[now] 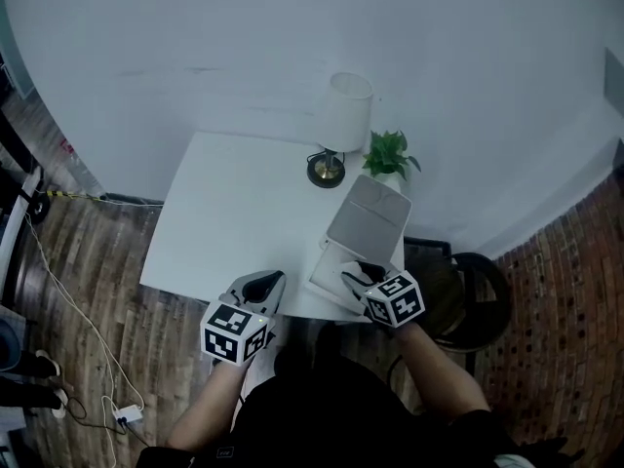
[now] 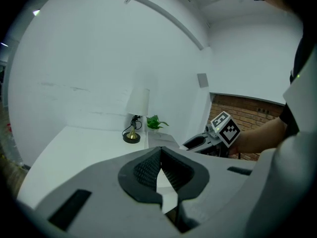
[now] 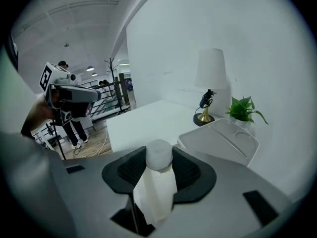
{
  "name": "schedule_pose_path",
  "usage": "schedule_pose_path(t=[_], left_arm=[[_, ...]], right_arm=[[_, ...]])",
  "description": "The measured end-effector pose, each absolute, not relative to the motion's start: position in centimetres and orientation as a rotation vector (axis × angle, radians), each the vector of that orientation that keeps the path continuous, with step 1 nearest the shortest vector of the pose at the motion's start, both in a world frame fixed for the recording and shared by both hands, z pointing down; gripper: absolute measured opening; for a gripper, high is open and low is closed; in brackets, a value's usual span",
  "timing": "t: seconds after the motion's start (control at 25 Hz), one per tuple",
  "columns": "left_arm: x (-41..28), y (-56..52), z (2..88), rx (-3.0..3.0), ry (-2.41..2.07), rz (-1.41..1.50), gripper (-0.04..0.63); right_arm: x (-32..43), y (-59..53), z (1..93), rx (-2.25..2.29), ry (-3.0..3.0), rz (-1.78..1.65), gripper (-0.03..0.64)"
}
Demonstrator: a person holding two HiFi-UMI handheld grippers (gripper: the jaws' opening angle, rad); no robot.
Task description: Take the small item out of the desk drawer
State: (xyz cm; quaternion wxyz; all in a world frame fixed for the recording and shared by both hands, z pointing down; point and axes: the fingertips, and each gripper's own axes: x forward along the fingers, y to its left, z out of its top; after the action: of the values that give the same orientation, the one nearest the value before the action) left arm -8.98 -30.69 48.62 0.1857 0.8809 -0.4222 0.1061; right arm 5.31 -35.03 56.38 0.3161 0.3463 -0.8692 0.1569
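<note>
A small white bottle (image 3: pixel 158 180) with a rounded cap stands between the pads of my right gripper (image 3: pixel 158 168), which is shut on it. In the head view that gripper (image 1: pixel 353 274) hovers over what looks like a pulled-out white drawer (image 1: pixel 326 269) at the desk's front right edge; the bottle is hard to make out there. My left gripper (image 1: pixel 272 280) is at the desk's front edge, left of the drawer. Its jaws (image 2: pixel 161 168) meet at the tips with nothing between them.
A white desk (image 1: pixel 234 213) carries a lamp (image 1: pixel 343 125), a potted plant (image 1: pixel 390 154) and a pale tray (image 1: pixel 370 217) at its right side. A black chair (image 1: pixel 473 300) stands to the right. Cables (image 1: pixel 68 300) lie on the wooden floor at left.
</note>
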Motion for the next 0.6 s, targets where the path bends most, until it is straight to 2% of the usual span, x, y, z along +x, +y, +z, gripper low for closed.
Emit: schedule_pose_path(t=[0.4,0.6], left_arm=[[-7.2,-29.7,44.0,2.597,-1.164,0.268,0.009],[-5.0,-30.2,42.9,2.632,-1.139,0.296,0.009]], right_arm=[[6.0,-33.6,49.6,0.947,-2.461,0.315,0.160],[8.7,-34.3,44.4,1.032,-2.577,0.268,0.158]])
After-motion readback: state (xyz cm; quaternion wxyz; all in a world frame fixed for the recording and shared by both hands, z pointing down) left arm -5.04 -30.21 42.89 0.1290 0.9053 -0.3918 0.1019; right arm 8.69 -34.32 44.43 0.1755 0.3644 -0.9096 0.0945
